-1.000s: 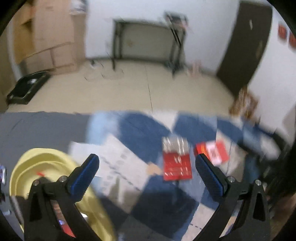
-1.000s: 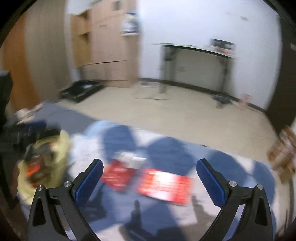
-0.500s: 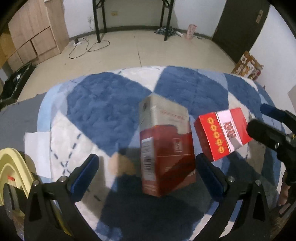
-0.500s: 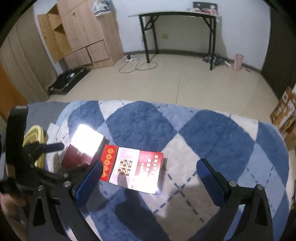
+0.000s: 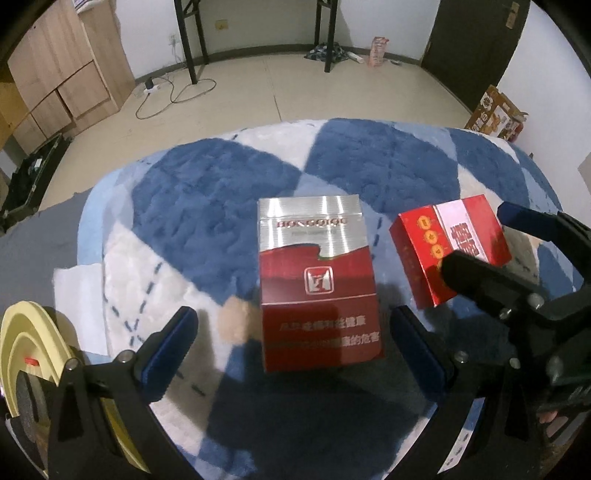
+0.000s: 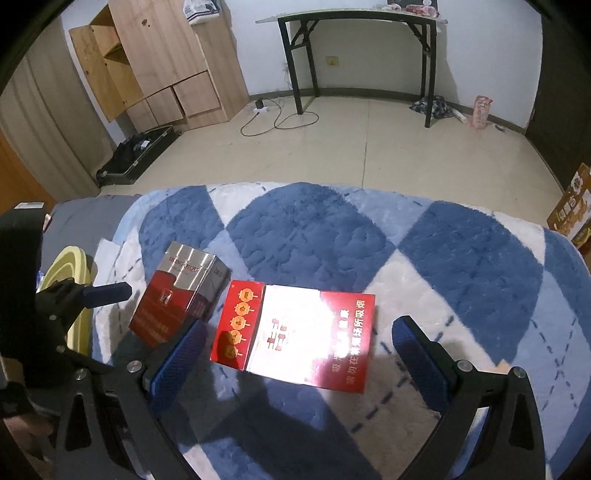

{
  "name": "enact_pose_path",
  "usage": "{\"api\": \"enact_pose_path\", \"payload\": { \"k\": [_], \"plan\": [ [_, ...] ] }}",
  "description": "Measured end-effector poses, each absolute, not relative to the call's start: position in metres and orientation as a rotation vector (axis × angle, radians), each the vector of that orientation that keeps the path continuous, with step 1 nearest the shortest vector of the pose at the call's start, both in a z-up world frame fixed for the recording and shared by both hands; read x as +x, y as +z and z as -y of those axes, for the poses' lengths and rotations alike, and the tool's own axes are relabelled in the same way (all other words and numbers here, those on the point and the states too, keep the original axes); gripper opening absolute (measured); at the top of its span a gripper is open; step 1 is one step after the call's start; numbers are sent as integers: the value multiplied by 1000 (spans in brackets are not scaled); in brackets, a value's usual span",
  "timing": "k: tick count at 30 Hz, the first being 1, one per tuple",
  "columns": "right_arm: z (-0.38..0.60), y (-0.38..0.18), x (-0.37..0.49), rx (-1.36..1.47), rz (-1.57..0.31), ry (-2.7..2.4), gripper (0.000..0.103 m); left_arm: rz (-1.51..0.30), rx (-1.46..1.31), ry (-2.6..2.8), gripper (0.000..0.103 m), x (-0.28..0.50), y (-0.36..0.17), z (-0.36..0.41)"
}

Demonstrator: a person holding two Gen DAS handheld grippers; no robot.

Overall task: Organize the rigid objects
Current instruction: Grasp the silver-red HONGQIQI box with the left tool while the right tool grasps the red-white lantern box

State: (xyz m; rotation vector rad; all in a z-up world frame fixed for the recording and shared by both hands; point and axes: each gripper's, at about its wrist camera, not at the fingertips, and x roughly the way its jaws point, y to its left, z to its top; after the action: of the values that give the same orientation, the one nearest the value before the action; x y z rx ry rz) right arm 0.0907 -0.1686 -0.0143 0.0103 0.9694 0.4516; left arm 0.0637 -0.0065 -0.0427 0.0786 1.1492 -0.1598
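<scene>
A red-and-silver carton [image 5: 317,284] lies on the blue-and-white blanket [image 5: 207,206]. My left gripper [image 5: 291,343] is open, its blue pads on either side of the carton's near end, not touching it. Beside it on the right lies a flat red carton with a white band [image 5: 448,251]. In the right wrist view that flat red carton [image 6: 295,336] sits between the spread fingers of my open right gripper [image 6: 297,332], and the red-and-silver carton [image 6: 181,291] stands to its left. Glare washes out the white band.
A yellow bowl [image 5: 33,332] sits at the blanket's left edge, partly behind my left gripper's frame. White paper [image 5: 77,288] lies next to it. Beyond the blanket are bare floor, a wooden cabinet [image 6: 166,66], a black folding table [image 6: 354,22] and a cardboard box [image 5: 495,114].
Both grippers have dropped down and forward onto the cartons, which now look much larger. The earlier motion blur is gone. Both grippers stay open.
</scene>
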Motion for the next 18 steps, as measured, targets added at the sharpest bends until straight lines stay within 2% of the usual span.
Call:
{"api": "enact_pose_path", "payload": {
  "k": [7,9,11,12,14,18],
  "plan": [
    [157,-35,99,7,-995,433,102,-1161,152,-128,102,65,-50,21],
    [157,-41,103,16,-999,424,102,-1153,157,-134,99,65,-50,24],
    [159,-43,105,23,-988,430,102,-1136,146,-158,83,64,-47,26],
    [160,-43,105,29,-985,433,100,-1130,144,-163,79,63,-45,26],
    [163,-43,107,39,-971,439,98,-1115,149,-170,59,62,-43,28],
    [166,-46,108,42,-949,472,97,-1091,141,-168,57,61,-40,28]
  ]
}}
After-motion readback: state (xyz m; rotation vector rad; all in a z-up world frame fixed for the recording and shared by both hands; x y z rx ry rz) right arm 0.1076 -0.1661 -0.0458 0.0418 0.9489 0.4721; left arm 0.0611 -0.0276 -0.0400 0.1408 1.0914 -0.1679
